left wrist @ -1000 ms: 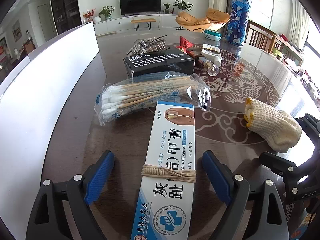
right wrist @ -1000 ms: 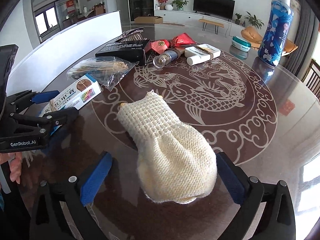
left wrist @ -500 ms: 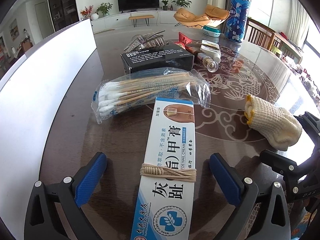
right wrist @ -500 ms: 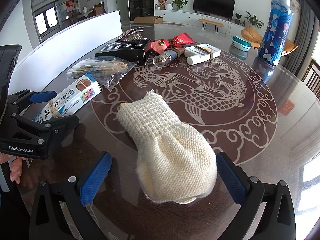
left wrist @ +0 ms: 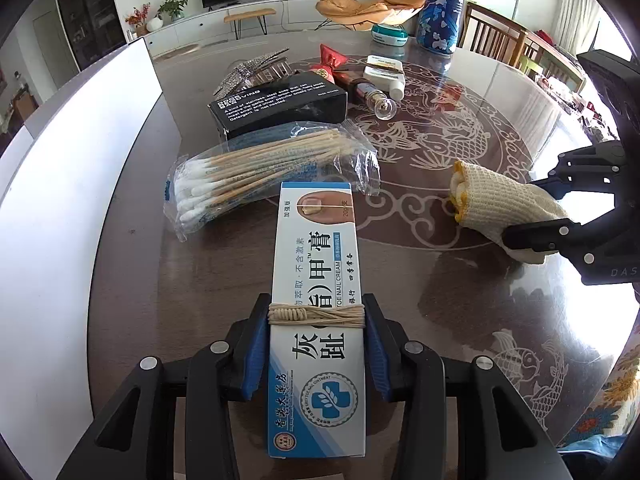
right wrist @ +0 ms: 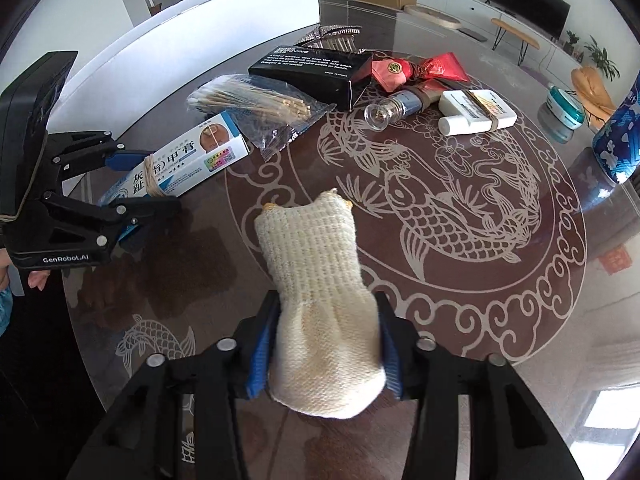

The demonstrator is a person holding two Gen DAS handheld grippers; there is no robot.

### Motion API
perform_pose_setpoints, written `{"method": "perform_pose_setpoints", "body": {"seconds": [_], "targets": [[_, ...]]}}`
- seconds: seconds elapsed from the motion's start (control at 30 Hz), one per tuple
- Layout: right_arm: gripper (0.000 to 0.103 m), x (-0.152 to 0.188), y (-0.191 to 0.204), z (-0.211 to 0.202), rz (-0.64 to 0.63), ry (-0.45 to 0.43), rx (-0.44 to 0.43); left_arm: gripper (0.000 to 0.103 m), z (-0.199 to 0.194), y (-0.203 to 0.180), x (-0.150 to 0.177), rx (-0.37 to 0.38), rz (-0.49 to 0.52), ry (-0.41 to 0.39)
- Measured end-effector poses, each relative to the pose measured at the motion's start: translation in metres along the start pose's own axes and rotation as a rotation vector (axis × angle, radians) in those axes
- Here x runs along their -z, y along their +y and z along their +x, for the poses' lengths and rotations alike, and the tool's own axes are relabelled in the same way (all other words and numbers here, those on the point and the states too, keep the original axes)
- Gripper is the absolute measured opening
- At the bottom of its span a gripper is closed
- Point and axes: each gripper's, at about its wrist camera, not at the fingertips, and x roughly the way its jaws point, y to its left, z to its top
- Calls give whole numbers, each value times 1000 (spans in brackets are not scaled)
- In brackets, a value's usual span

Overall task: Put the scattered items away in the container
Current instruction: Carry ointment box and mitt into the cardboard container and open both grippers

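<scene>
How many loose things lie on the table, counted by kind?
Boxes: 2, nail cream box, black box
Swab bags: 1
Knitted mitts: 1
Red packets: 2
Glass bottles: 1
White tubes: 1
Round tins: 1
Tall blue cans: 1
Glittery clips: 1
Total: 11

- A cream knitted mitt [right wrist: 320, 304] is seen between the blue pads [right wrist: 259, 354] of the right gripper [right wrist: 325, 356], whose jaws are closing and pressing on its sides.
- At the left edge, the left gripper [right wrist: 132, 184] is shown closing on a white and blue cream box [right wrist: 188, 160] bound with string.
- A bag of cotton swabs [right wrist: 256, 108] is laid just beyond that box, with a black box [right wrist: 312, 70] behind it.
- Red packets [right wrist: 416, 70], a small glass bottle [right wrist: 394, 110] and a white tube [right wrist: 476, 114] are grouped farther back on the dark table [right wrist: 460, 280], which is patterned with a fish.
- A white container wall [right wrist: 180, 52] is seen along the table's left side.
</scene>
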Motion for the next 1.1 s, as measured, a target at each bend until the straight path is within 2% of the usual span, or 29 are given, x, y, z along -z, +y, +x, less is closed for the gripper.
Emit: {"method": "perform_pose_setpoints", "body": {"seconds": [0.1, 0.23, 0.33, 0.5, 0.63, 0.83, 0.97, 1.1], "targets": [[40, 3, 0, -12, 24, -10, 2, 44, -17, -4, 11, 21, -12, -52], [40, 13, -7, -41, 141, -111, -87, 44, -40, -6, 27, 38, -47, -112], [40, 19, -4, -31, 151, -66, -30, 44, -57, -4, 34, 34, -57, -146], [40, 6, 13, -32, 132, -92, -51, 44, -105, 29, 33, 33, -130, -227], [40, -28, 41, -54, 96, -179, -82, 44, -146, 80, 30, 9, -216, -298], [40, -107, 110, -84, 29, -307, -193, 44, -187, 183, 35, -108, -343, -339], [40, -163, 173, -78, -56, -349, -247, 44, -194, 248, 47, -181, -436, -327], [41, -211, 232, -52, -121, -363, -294, 44, -180, 291, 62, -238, -483, -261]]}}
